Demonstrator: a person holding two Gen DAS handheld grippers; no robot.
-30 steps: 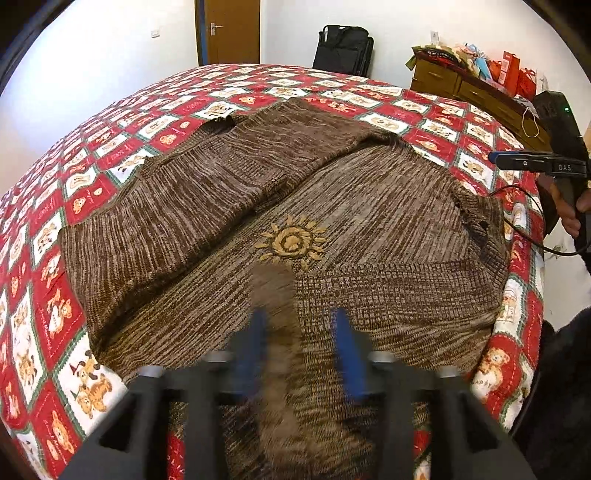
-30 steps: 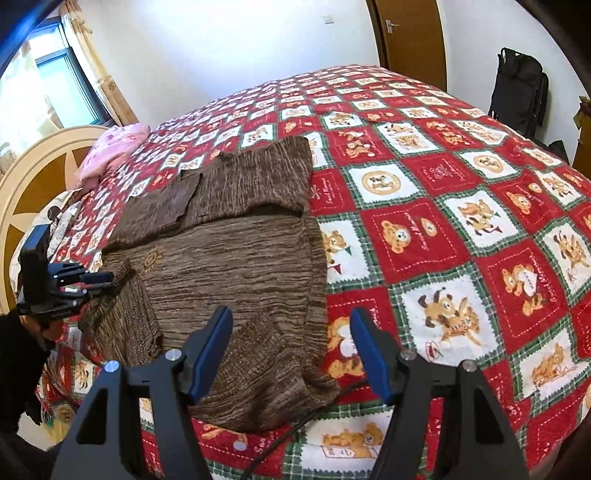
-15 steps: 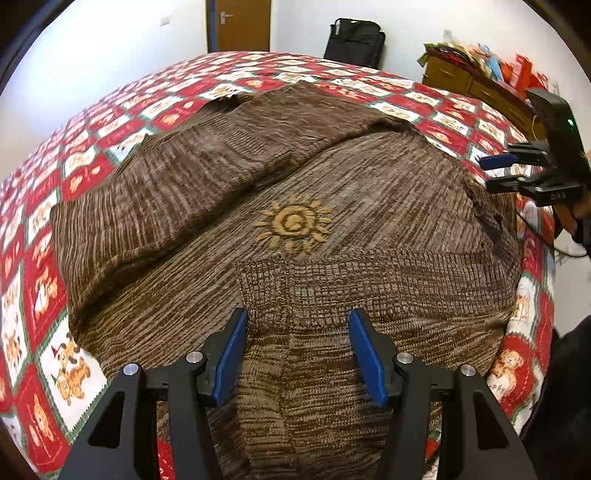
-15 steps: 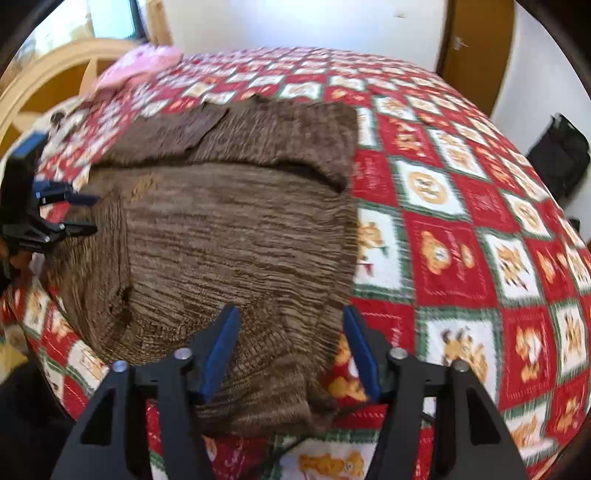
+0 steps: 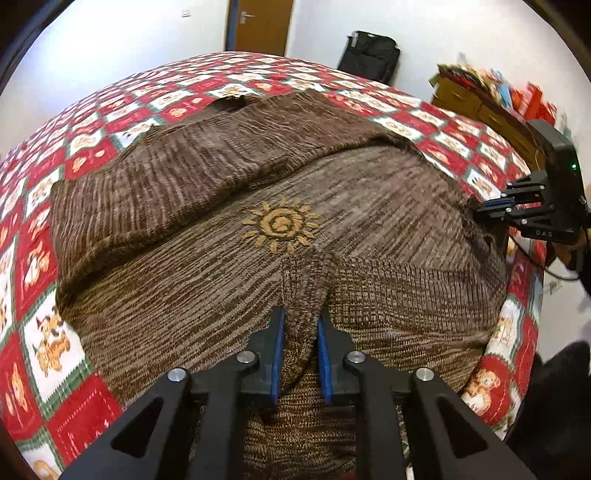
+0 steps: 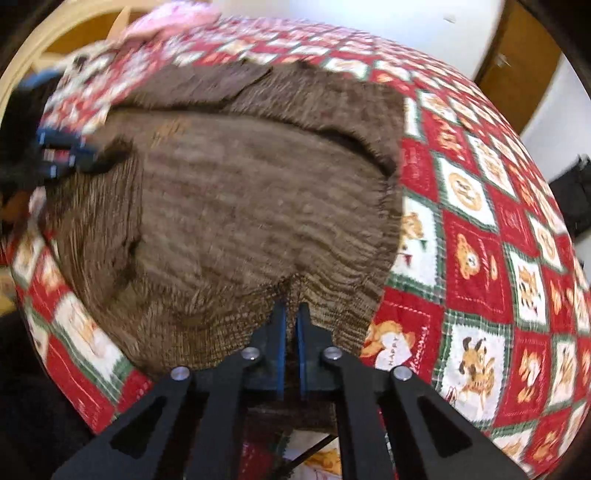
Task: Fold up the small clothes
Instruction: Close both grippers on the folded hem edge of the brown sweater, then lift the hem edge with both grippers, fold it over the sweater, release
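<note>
A brown knit sweater (image 5: 369, 206) with a yellow sun emblem (image 5: 281, 223) lies flat on the bed, one sleeve folded across its far side. My left gripper (image 5: 298, 314) is closing its jaws on a raised ridge of the near sleeve, and the blue pads pinch the knit. Over at the right edge, my right gripper (image 5: 491, 210) grips the garment. In the right wrist view the sweater (image 6: 240, 206) fills the middle. There my right gripper (image 6: 291, 306) is closing tight on a bunched bit of the hem. My left gripper (image 6: 70, 151) is blurred at the far left.
A red, white and green patchwork bedspread (image 5: 44, 258) covers the bed, whose edge runs close below both grippers. A door (image 5: 260, 26), a black bag (image 5: 369, 55) and a cluttered dresser (image 5: 480, 99) stand beyond. Pink cloth (image 6: 166, 18) lies by the wooden headboard (image 6: 55, 48).
Both grippers went from open to closed on the sweater. The left pinched up a ridge of sleeve; the right dropped closer and rolled before gripping the hem.
</note>
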